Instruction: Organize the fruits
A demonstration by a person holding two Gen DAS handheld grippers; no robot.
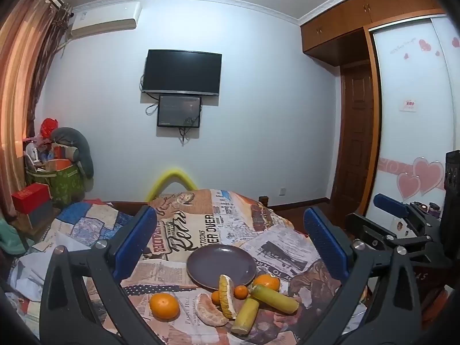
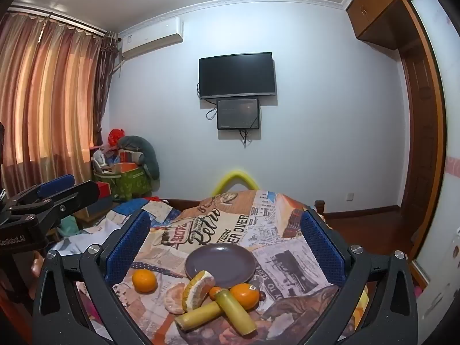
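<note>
An empty dark purple plate (image 1: 221, 264) (image 2: 220, 264) sits on a newspaper-print cloth. In front of it lie two oranges (image 1: 164, 306) (image 2: 244, 296), small tangerines (image 1: 241, 291) (image 2: 215, 292), a pomelo wedge with rind (image 1: 227, 296) (image 2: 198, 289), a peeled pomelo segment (image 1: 208, 313) (image 2: 174, 297) and two yellow-green cane pieces (image 1: 274, 299) (image 2: 235, 310). My left gripper (image 1: 229, 211) and right gripper (image 2: 224, 214) hover side by side above and short of the fruit. Both are open and empty.
The cloth-covered surface (image 1: 201, 230) drops off beyond the plate, with a yellow foam bend (image 1: 172, 181) at its far end. Boxes and bags (image 1: 57, 178) pile up at the far left by the curtain. A wardrobe and a door stand on the right.
</note>
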